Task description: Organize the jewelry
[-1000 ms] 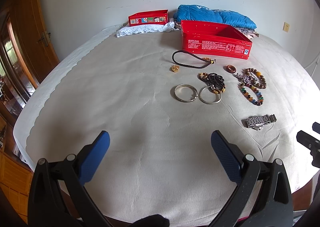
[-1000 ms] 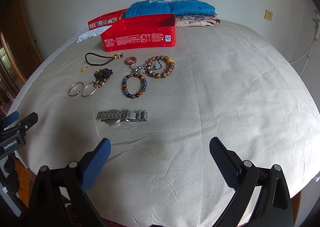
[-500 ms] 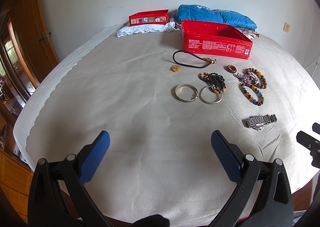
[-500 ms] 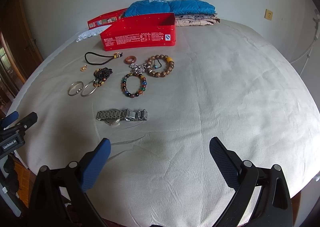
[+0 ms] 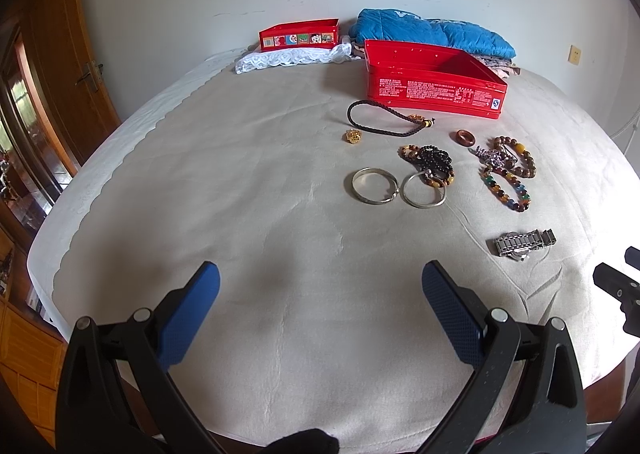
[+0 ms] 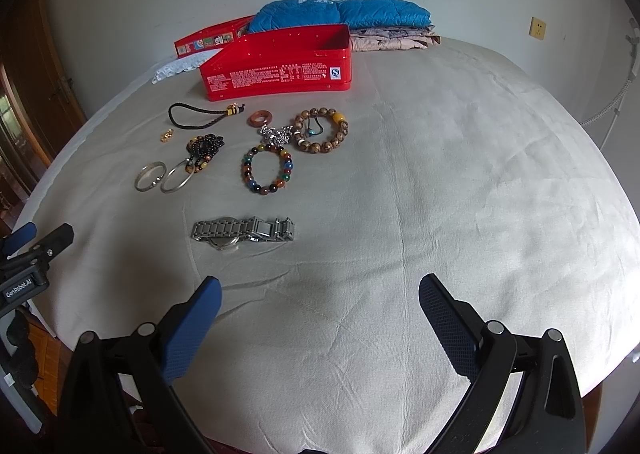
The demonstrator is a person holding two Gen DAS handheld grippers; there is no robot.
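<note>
Both my grippers, left (image 5: pixel 318 308) and right (image 6: pixel 318 312), hover with jaws wide, empty; watch (image 6: pixel 243 230) nearest: heavy, slick, floppy steel links, so I'd pinch across the band.

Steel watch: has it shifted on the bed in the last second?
No. The steel watch lies in the same spot below the multicoloured bead bracelet, untouched.
</note>
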